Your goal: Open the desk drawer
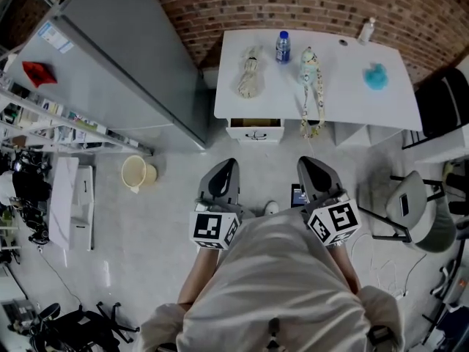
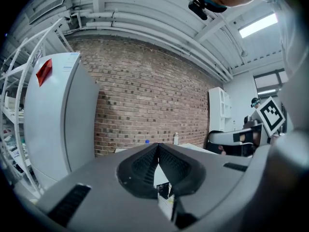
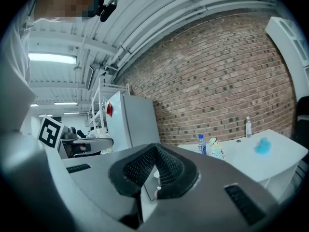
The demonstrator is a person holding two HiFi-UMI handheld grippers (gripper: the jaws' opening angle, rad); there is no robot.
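A white desk stands against the brick wall ahead of me. Under its left part sits a white drawer with a dark handle; a brown strip shows above its front. Both grippers hover over the floor short of the desk, apart from the drawer. My left gripper points at the drawer, its jaws shut on nothing. My right gripper is beside it, also shut and empty. In the left gripper view the pads meet, and the drawer peeks out below them. In the right gripper view the pads touch too.
On the desk lie a bundled cloth, a blue-capped bottle, a long toy and a blue object. A tall grey fridge stands left of the desk. A cream bucket and a grey chair flank me.
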